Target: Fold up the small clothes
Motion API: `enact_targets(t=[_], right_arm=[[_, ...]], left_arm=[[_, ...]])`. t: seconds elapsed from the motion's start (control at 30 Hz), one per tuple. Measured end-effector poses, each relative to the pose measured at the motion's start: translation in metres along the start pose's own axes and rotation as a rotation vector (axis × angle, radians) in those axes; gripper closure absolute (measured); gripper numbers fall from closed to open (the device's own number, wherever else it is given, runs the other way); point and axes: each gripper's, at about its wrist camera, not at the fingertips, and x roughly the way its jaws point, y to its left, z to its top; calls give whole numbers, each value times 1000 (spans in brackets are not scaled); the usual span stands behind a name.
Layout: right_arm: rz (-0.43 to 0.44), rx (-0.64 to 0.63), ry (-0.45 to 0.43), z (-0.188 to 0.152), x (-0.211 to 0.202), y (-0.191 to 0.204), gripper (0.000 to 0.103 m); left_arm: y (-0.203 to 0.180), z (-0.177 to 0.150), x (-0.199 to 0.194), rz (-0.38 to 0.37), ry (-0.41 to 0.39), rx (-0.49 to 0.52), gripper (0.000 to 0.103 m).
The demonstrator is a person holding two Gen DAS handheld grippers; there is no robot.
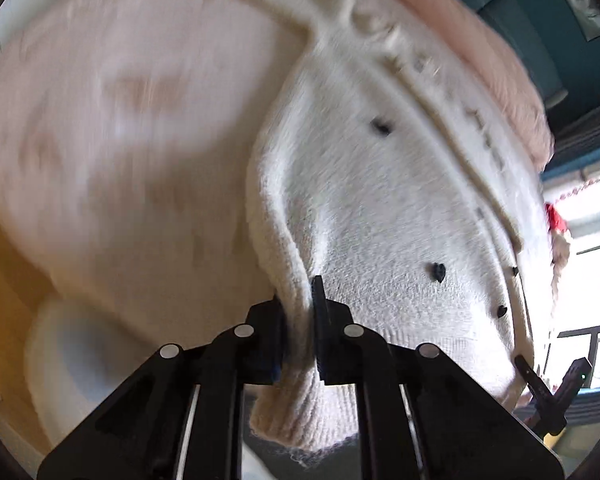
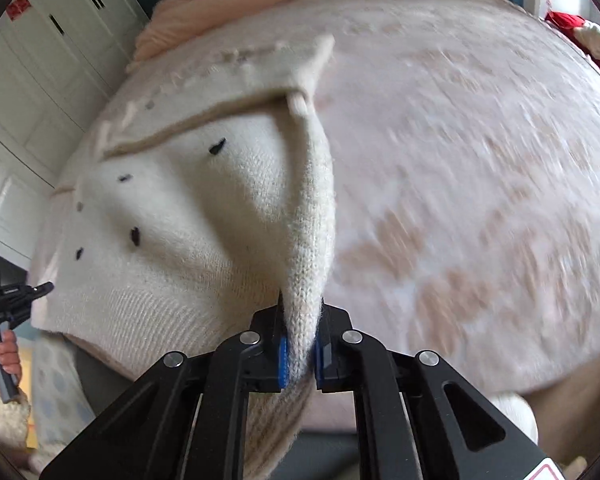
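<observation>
A small white knitted sweater (image 1: 388, 208) with small black marks lies spread on a bed. My left gripper (image 1: 300, 312) is shut on the sweater's ribbed hem at its near corner, lifting a ridge of cloth. In the right wrist view the same sweater (image 2: 172, 216) shows, and my right gripper (image 2: 300, 340) is shut on its other near edge, which rises in a fold between the fingers. The other gripper (image 2: 28, 294) shows at the far left of that view, and in the left wrist view at the lower right (image 1: 548, 380).
The bed is covered by a pale pink patterned blanket (image 2: 460, 200). A pink quilt (image 1: 480, 52) lies along the sweater's far side. White wardrobe doors (image 2: 40, 60) stand to the left. Red cloth (image 2: 564, 20) lies at the far right. A bright window (image 1: 592, 240) is beyond.
</observation>
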Motion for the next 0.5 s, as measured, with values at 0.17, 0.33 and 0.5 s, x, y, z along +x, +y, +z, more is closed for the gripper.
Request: enact_targets(t=[0.17,0.33,0.5], right_arm=[[-37,30,56,-16,17,-11,78],[-150,11,-5,3,1,1,57],[-125,-6,-69,14,-8,43,50]], left_arm=[[4,-7,-4,-71,-68,-26,80],[26,91,-56,-52,-342,-121,33],[66,235,-61,70,-524,-273,27]])
